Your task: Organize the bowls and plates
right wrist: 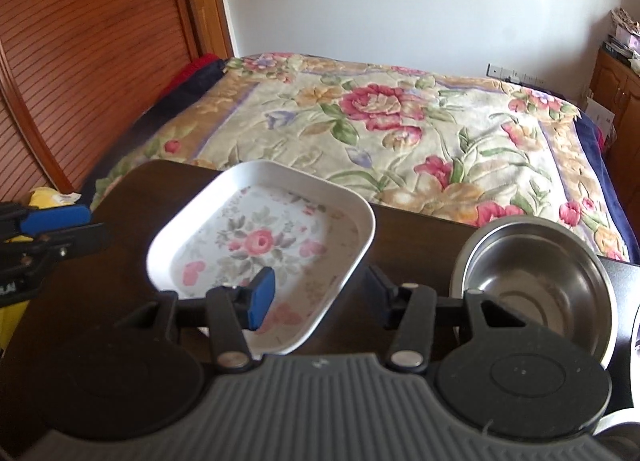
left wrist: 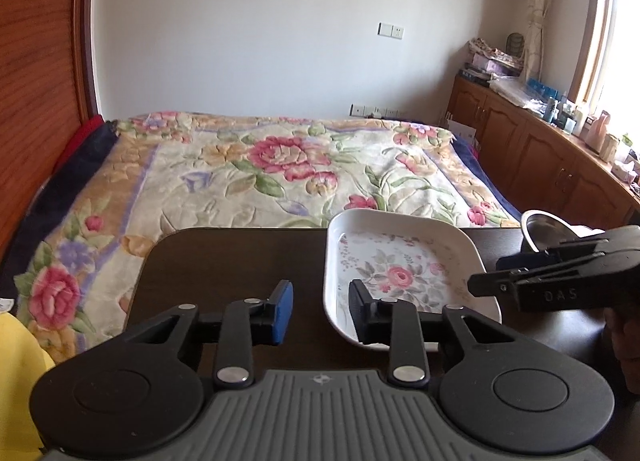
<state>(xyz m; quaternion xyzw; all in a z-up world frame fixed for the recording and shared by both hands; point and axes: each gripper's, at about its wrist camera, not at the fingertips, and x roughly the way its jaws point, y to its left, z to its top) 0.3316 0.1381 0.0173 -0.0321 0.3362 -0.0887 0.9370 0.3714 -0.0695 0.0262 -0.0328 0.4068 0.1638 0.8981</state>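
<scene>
While both grippers hover above the dark table (left wrist: 240,261):
Left gripper (left wrist: 320,311): jaws apart, empty, astride floral plate (left wrist: 404,261) rim.
Right gripper (right wrist: 318,297): parted, nothing gripped, straddling plate's corner.
Steel bowl (right wrist: 536,285): beside plate.

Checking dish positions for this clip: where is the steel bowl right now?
The steel bowl sits on the dark table, right of the floral tray in the right wrist view.

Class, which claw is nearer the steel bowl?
Right. The right claw straddles the tray's rim, beside the bowl; the left claw is at the tray's far side.
</scene>
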